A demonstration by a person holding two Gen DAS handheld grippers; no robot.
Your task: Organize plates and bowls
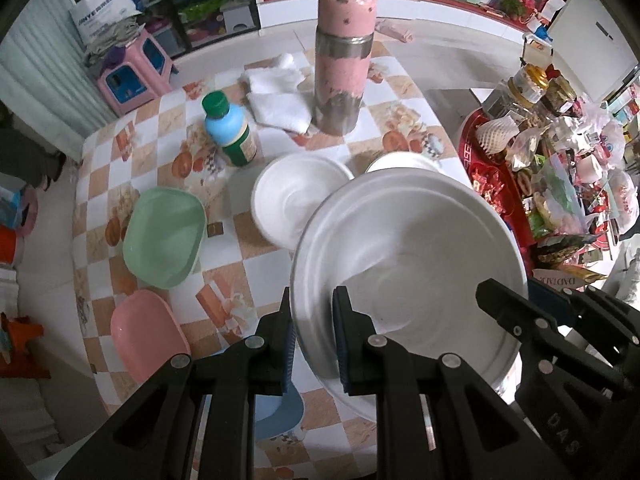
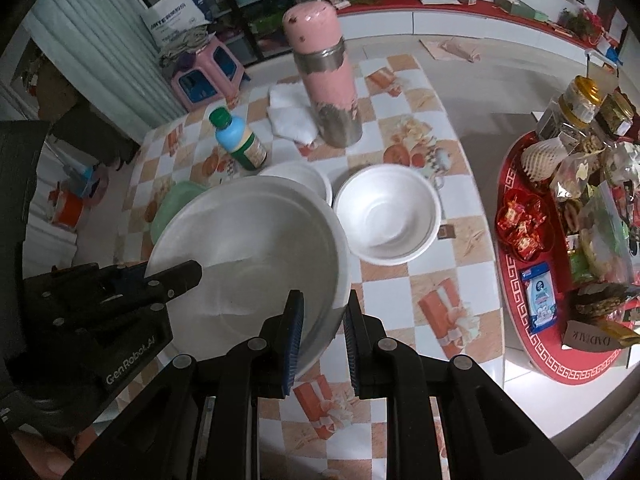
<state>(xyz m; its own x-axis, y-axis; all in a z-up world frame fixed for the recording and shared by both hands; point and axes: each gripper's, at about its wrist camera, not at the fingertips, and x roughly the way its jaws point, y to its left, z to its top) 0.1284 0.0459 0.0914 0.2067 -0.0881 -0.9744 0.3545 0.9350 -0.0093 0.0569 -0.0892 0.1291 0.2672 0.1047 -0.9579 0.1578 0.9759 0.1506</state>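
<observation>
Above the table's (image 2: pixel 460 312) near edge, you are holding the large white plate (image 1: pixel 408 256) with both grippers, left (image 1: pixel 314 340) and right (image 2: pixel 322 336), each clamping opposite rims.

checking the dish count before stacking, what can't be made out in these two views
- Left wrist view: the large white bowl held by both tongs hides most of the second small white bowl.
- Right wrist view: the large bowl covers most of the green dish; the pink and blue dishes are not visible.
- Left wrist view: the blue dish sits mostly behind the left tongs.
</observation>
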